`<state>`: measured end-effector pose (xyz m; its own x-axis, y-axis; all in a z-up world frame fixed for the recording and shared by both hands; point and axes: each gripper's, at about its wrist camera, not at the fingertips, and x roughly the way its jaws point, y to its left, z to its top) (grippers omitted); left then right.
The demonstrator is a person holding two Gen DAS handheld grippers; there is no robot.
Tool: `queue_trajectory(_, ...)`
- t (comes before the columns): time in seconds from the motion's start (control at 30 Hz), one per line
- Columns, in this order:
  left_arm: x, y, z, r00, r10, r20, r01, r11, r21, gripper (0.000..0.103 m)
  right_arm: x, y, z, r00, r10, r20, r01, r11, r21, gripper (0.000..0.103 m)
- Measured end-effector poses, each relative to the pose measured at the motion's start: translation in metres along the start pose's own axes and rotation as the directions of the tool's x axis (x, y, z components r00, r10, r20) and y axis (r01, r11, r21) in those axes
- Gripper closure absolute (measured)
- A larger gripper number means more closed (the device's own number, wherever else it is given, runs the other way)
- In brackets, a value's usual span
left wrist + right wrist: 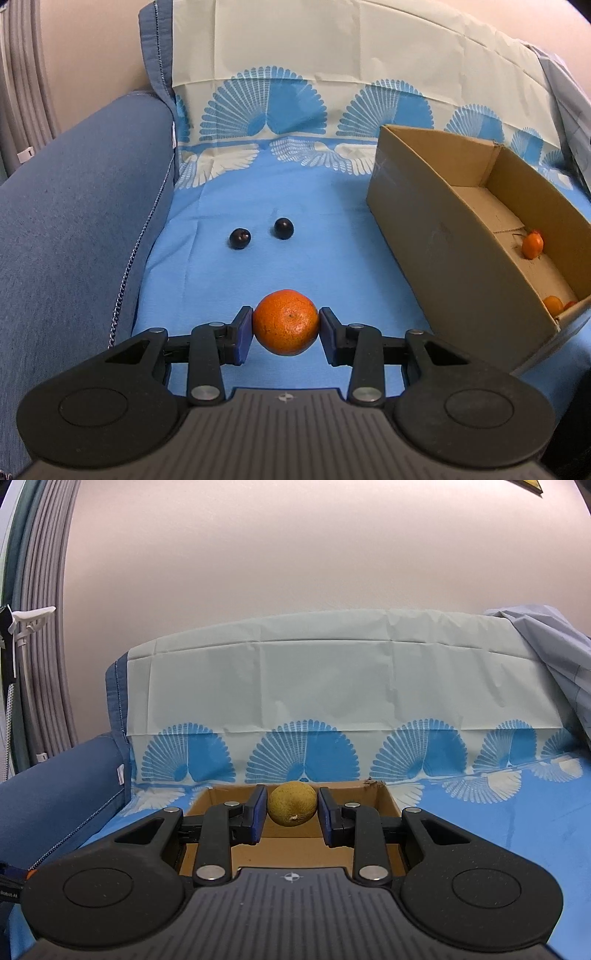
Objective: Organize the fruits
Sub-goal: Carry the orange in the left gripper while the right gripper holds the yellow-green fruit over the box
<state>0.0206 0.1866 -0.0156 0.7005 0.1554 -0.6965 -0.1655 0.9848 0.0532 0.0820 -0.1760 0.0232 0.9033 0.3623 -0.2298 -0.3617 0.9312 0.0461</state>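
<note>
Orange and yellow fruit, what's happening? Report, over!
Left gripper shut on orange. Right gripper holds yellow fruit over box. Two dark fruits remain. Nothing blocking.

Right gripper (291,812) centre-bottom of frame, blue pads (258,814) against both sides of a yellow-brown round fruit (292,804). Fruit held above an open cardboard box (354,789); visible box floor bare. Box sits on a blue fan-print cloth (480,812), which runs up the sofa back. Blue armrest (55,797) lower left, grey curtain (40,627) far left, plain wall across the top.
</note>
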Motion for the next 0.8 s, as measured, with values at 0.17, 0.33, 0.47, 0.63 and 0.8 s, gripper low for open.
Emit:
queue_trajectory(0.17,-0.002,-0.008,-0.003,1.0,-0.005,-0.017,0.005,1.0,0.01,0.061,0.0,-0.006,0.002,1.0,-0.008,0.001,0.008,0.999,0.048,0.072)
queue_trajectory(0.33,-0.008,-0.015,-0.006,0.999,-0.028,-0.028,0.028,1.0,0.0,0.061,-0.001,-0.01,0.002,1.0,-0.01,0.012,0.009,0.997,0.08,0.072)
queue_trajectory(0.47,-0.014,-0.022,-0.007,0.999,-0.045,-0.03,0.045,0.999,-0.003,0.061,-0.001,-0.012,-0.001,1.0,-0.017,0.014,0.016,0.996,0.082,0.072)
queue_trajectory(0.63,-0.018,-0.033,-0.005,0.998,-0.06,-0.028,0.06,0.998,-0.006,0.061,-0.001,-0.021,-0.001,1.0,-0.028,0.014,0.027,0.993,0.118,0.072)
queue_trajectory(0.8,-0.025,-0.057,0.008,0.996,-0.094,0.003,0.094,0.995,0.024,0.061,-0.002,-0.026,-0.001,0.999,-0.033,0.016,0.03,0.99,0.141,0.072)
